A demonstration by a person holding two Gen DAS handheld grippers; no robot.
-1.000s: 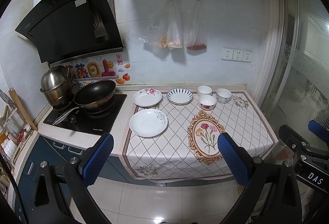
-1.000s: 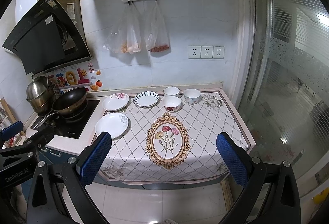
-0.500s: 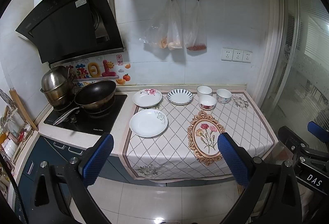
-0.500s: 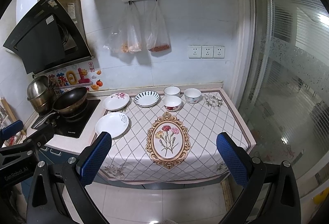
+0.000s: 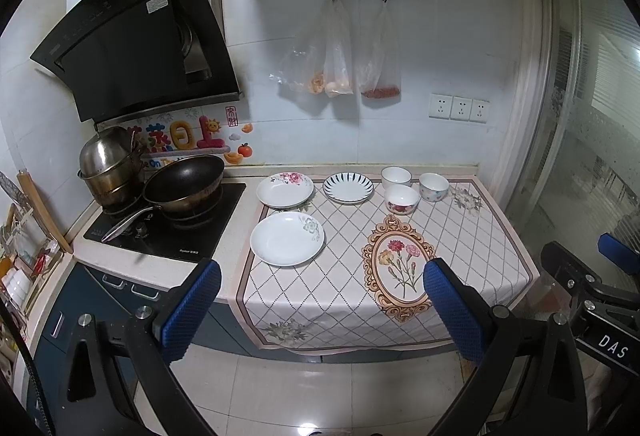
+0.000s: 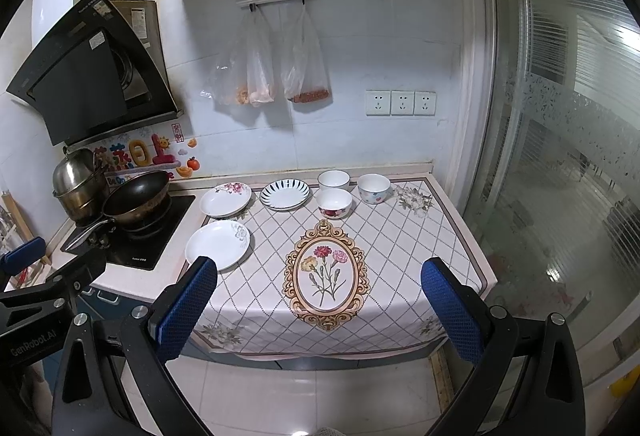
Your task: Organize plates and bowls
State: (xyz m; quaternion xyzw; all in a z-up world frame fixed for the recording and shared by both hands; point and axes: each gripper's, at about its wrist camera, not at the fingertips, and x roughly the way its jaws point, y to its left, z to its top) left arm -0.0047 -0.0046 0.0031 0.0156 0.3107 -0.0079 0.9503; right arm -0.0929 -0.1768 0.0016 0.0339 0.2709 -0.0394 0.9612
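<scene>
The left gripper [image 5: 320, 310] hangs in front of the counter with its two blue-padded fingers [image 5: 191, 310] spread wide, holding nothing and touching nothing. The right gripper [image 6: 320, 310] is the same: fingers far apart, empty, clear of the counter edge. In the left view the right gripper shows as a black frame at the lower right edge; in the right view the left gripper appears at the lower left edge.

All the dishes sit ahead of both grippers, well apart from the fingertips, on a counter covered by a patterned cloth [image 5: 472, 236] with a framed flower picture in the middle. A plain white plate [image 5: 287, 238] with a grey flower on its rim lies nearest, at the cloth's left edge. Behind it is a plate with pink flowers [image 5: 285, 190], and just right of that a striped plate [image 5: 348, 187] with dark blue rim marks. Three bowls cluster to the right: a white bowl [image 5: 396, 177] at the back, a bowl with a red pattern [image 5: 402, 199] in front of it, and a flowered bowl [image 5: 433, 186] beside them. None of the dishes is stacked.

To the left, a dark pan [image 5: 184, 183] and a steel pot [image 5: 109, 166] stand on the stove [image 5: 200, 232].
</scene>
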